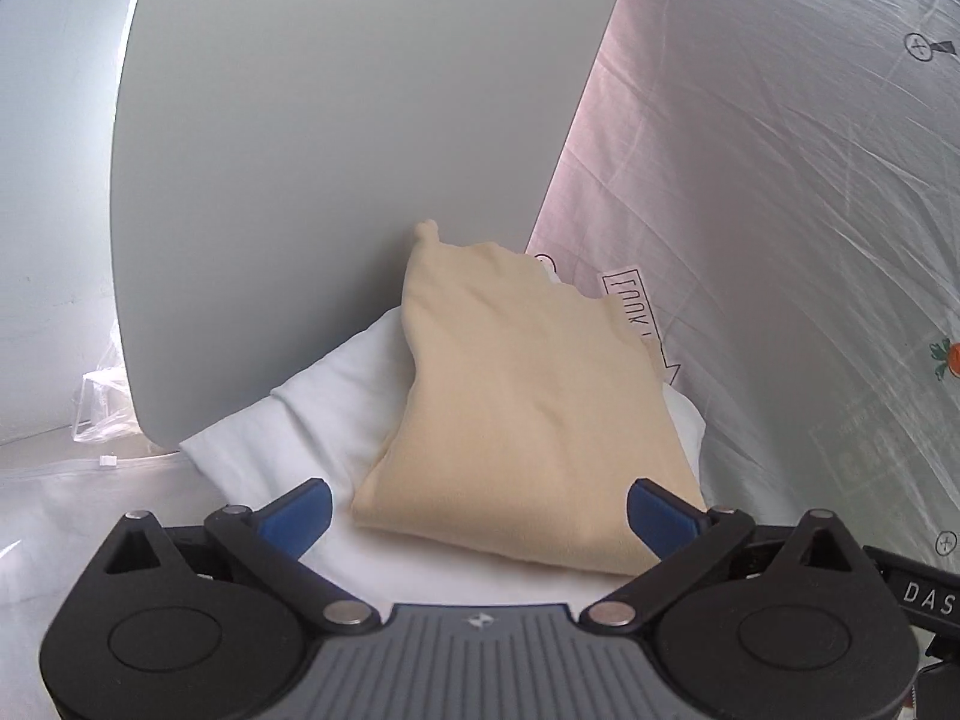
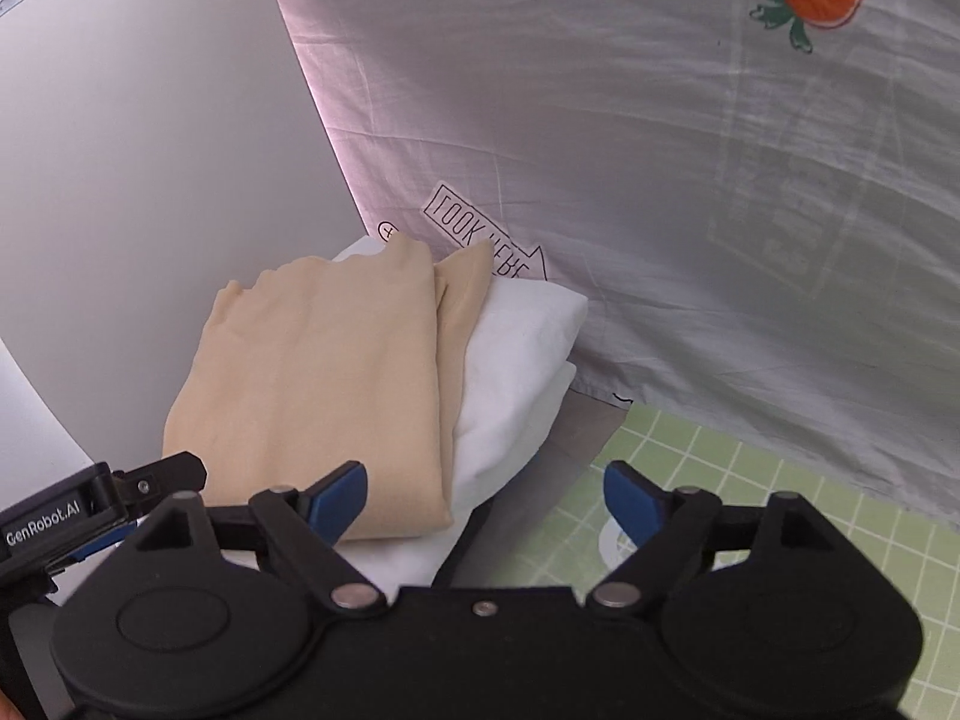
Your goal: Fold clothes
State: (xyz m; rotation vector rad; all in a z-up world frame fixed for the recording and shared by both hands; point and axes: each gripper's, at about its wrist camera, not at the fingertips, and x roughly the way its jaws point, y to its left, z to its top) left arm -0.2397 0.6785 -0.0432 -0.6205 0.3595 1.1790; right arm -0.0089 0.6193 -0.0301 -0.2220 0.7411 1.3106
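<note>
Folded beige garment stacked atop folded white garment, beside the printed sheet; left gripper and right gripper both spread wide, empty; this piece's folding looks finished.

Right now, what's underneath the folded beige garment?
The beige garment lies on a folded white garment, whose edges show around it. Whatever lies beneath the white one is hidden.

A: Soft, even daylight; the printed sheet glows pinkish, as if lit from behind.
B: Shadows are faint. Fisheye bending curves the grey panel, and the corners go dark.
</note>
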